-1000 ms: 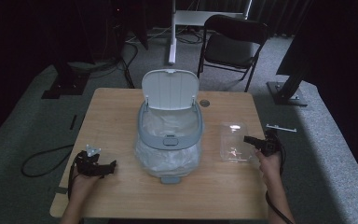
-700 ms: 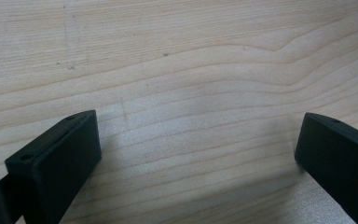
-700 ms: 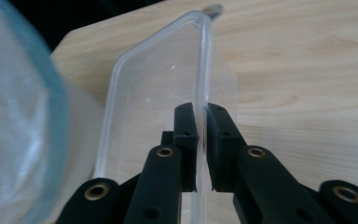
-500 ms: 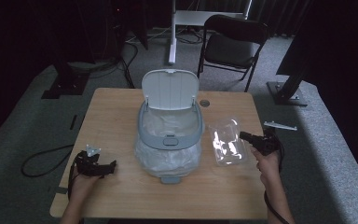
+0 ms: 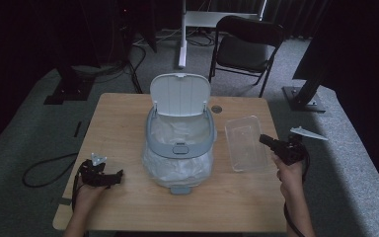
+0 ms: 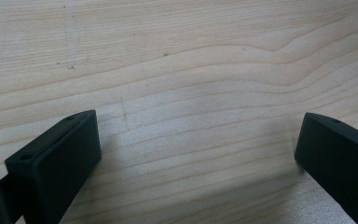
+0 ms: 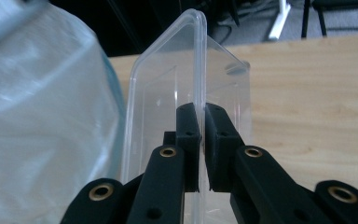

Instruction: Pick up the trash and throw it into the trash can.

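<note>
Left gripper rests low at the near left of the table, jaws spread wide over bare wood. Right gripper pinches the rim of a clear plastic container, tilted up just right of the bag-lined bin. Bin lid stands open. Chair beyond.
</note>
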Available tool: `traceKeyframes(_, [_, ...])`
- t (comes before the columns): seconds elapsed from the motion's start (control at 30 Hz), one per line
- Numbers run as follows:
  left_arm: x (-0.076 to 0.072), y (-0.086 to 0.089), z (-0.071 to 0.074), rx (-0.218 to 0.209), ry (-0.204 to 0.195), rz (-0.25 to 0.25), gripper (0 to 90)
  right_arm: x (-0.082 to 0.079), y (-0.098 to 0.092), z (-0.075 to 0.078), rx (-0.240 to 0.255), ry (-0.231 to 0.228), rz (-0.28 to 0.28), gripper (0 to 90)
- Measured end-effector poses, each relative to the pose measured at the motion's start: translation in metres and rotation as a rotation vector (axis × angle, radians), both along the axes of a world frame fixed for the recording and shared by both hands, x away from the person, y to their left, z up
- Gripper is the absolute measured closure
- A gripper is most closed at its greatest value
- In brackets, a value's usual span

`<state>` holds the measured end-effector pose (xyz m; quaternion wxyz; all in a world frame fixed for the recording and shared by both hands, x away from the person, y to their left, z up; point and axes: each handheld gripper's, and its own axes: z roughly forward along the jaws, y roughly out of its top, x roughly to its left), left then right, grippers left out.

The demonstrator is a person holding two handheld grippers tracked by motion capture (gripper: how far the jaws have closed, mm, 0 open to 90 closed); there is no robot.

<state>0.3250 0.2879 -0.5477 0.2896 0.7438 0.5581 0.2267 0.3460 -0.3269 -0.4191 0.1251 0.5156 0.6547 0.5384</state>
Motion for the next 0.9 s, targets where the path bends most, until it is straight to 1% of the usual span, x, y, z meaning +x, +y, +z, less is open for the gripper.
traceKeyframes(0.03, [0.000, 0.000, 0.000, 0.000, 0.000, 0.000, 1.0, -0.002, 0.000, 0.004, 0.002, -0.013, 0.002, 85.4])
traceKeyframes(0.07, [0.000, 0.000, 0.000, 0.000, 0.000, 0.000, 1.0, -0.002, 0.000, 0.004, 0.002, -0.013, 0.002, 85.4])
traceKeyframes(0.1, [0.000, 0.000, 0.000, 0.000, 0.000, 0.000, 1.0, -0.005, 0.001, 0.009, 0.008, -0.032, 0.003, 85.4])
traceKeyframes(0.13, [0.000, 0.000, 0.000, 0.000, 0.000, 0.000, 1.0, -0.007, 0.001, 0.012, 0.011, -0.042, 0.005, 85.4])
traceKeyframes(0.17, [0.000, 0.000, 0.000, 0.000, -0.001, 0.000, 1.0, -0.012, 0.001, 0.020, 0.025, -0.071, 0.015, 85.4])
traceKeyframes(0.23, [0.000, 0.000, 0.000, -0.001, 0.000, 0.000, 1.0, -0.017, 0.002, 0.028, 0.040, -0.099, 0.020, 85.4])
traceKeyframes(0.43, [0.000, 0.000, 0.000, 0.001, 0.002, 0.000, 1.0, -0.030, 0.006, 0.051, 0.061, -0.180, 0.044, 85.4])
traceKeyframes(0.57, [0.000, 0.000, 0.000, 0.000, 0.001, 0.000, 1.0, -0.038, 0.009, 0.066, 0.086, -0.229, 0.065, 85.4])
traceKeyframes(0.7, [0.000, 0.000, 0.000, 0.000, 0.001, 0.000, 1.0, -0.045, 0.012, 0.080, 0.094, -0.275, 0.076, 85.4])
traceKeyframes(0.77, [0.000, 0.000, 0.000, 0.000, 0.001, 0.000, 1.0, -0.047, 0.014, 0.086, 0.100, -0.292, 0.085, 85.4])
traceKeyframes(0.8, [0.000, 0.000, 0.000, 0.000, 0.001, 0.000, 1.0, -0.047, 0.014, 0.086, 0.100, -0.292, 0.085, 85.4])
traceKeyframes(0.83, [0.000, 0.000, 0.000, 0.000, 0.001, 0.000, 1.0, -0.049, 0.016, 0.092, 0.107, -0.315, 0.092, 85.4])
traceKeyframes(0.9, [0.000, 0.000, 0.000, 0.000, 0.001, 0.000, 1.1, -0.052, 0.018, 0.097, 0.111, -0.332, 0.099, 85.4])
